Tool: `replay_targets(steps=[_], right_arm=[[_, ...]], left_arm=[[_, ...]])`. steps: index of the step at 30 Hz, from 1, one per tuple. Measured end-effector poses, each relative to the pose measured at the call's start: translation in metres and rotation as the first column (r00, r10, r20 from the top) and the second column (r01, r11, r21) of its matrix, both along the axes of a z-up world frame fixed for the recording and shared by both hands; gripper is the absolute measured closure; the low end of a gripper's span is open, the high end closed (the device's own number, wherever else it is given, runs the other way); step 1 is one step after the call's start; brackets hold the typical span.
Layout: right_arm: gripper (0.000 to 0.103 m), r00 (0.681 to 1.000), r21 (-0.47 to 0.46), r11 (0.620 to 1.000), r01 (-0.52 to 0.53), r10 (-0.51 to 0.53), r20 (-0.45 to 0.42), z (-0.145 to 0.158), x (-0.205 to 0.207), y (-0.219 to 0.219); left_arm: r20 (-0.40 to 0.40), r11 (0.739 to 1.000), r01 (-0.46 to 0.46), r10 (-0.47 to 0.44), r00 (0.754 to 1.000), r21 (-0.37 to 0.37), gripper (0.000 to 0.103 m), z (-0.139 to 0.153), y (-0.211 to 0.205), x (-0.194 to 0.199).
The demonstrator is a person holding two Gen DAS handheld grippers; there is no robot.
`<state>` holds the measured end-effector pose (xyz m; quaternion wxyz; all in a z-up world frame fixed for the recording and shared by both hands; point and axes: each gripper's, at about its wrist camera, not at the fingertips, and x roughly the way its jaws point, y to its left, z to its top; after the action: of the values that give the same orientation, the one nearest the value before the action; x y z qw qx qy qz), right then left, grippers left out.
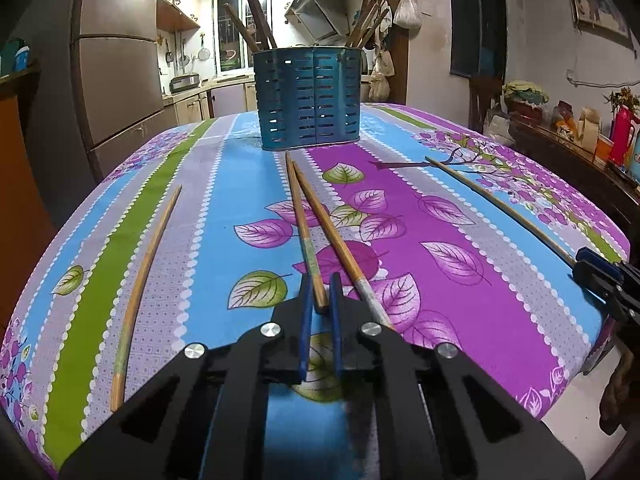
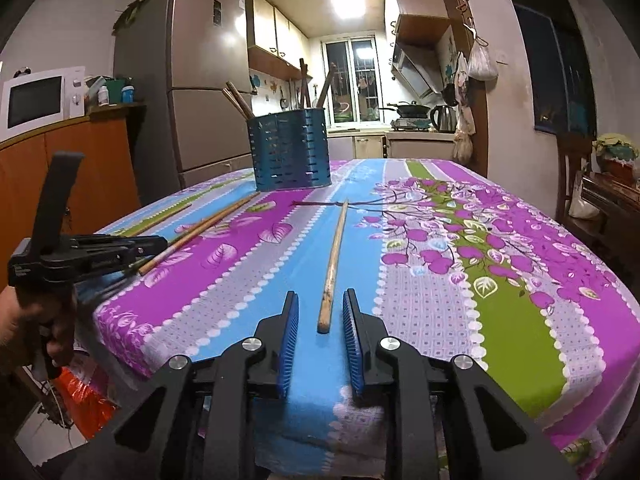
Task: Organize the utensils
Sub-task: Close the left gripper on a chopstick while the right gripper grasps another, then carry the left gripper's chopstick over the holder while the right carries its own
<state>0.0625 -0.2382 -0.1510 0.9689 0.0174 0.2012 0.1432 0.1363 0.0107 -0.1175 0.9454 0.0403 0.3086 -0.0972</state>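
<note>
A blue slotted utensil holder (image 1: 311,98) stands at the far side of the table with several chopsticks in it; it also shows in the right wrist view (image 2: 290,150). Two chopsticks lie side by side in the middle. My left gripper (image 1: 321,285) is shut on the near end of the left one (image 1: 302,220); the other (image 1: 340,246) lies just right of it. A lone chopstick (image 1: 138,284) lies at the left. My right gripper (image 2: 320,300) is open around the near end of another chopstick (image 2: 334,260), not touching it.
The table has a floral cloth (image 1: 440,216) and its edges fall away close by. The right gripper shows at the right edge of the left wrist view (image 1: 600,276). A fridge (image 2: 200,92) and an orange cabinet (image 2: 80,168) stand to the left, a side table (image 1: 580,152) to the right.
</note>
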Motion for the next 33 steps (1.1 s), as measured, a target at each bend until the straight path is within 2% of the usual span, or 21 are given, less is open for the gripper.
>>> replay_targets(steps=[2, 3, 10, 16, 24, 33], right_arm=[[0.093, 1.000, -0.015, 1.000, 0.015, -0.015, 0.013, -0.002, 0.000, -0.001], [0.095, 1.000, -0.012, 1.000, 0.019, -0.019, 0.018, -0.003, 0.000, -0.002], [0.096, 0.999, 0.024, 0.999, 0.035, -0.035, 0.030, 0.001, -0.003, -0.007], [0.096, 0.995, -0.009, 0.999, 0.043, -0.042, 0.095, 0.032, -0.015, -0.014], [0.096, 0.974, -0.048, 0.999, 0.026, -0.014, 0.228, 0.088, -0.028, -0.019], [0.096, 0.939, -0.100, 0.995, -0.008, 0.041, 0.342, 0.147, -0.016, -0.018]], left_arm=[[0.004, 1.000, -0.010, 0.010, 1.000, -0.003, 0.097, 0.000, 0.001, 0.000], [0.007, 1.000, -0.016, 0.016, 1.000, -0.008, 0.098, -0.001, 0.002, -0.001], [0.055, 0.999, -0.037, 0.038, 0.998, -0.026, 0.098, 0.002, 0.006, -0.006], [0.158, 0.999, -0.028, 0.031, 0.987, -0.017, 0.099, 0.023, 0.009, -0.024], [0.332, 1.000, -0.019, 0.013, 0.943, 0.015, 0.099, 0.064, 0.000, -0.047], [0.488, 0.999, -0.038, 0.014, 0.872, 0.038, 0.099, 0.106, -0.011, -0.049]])
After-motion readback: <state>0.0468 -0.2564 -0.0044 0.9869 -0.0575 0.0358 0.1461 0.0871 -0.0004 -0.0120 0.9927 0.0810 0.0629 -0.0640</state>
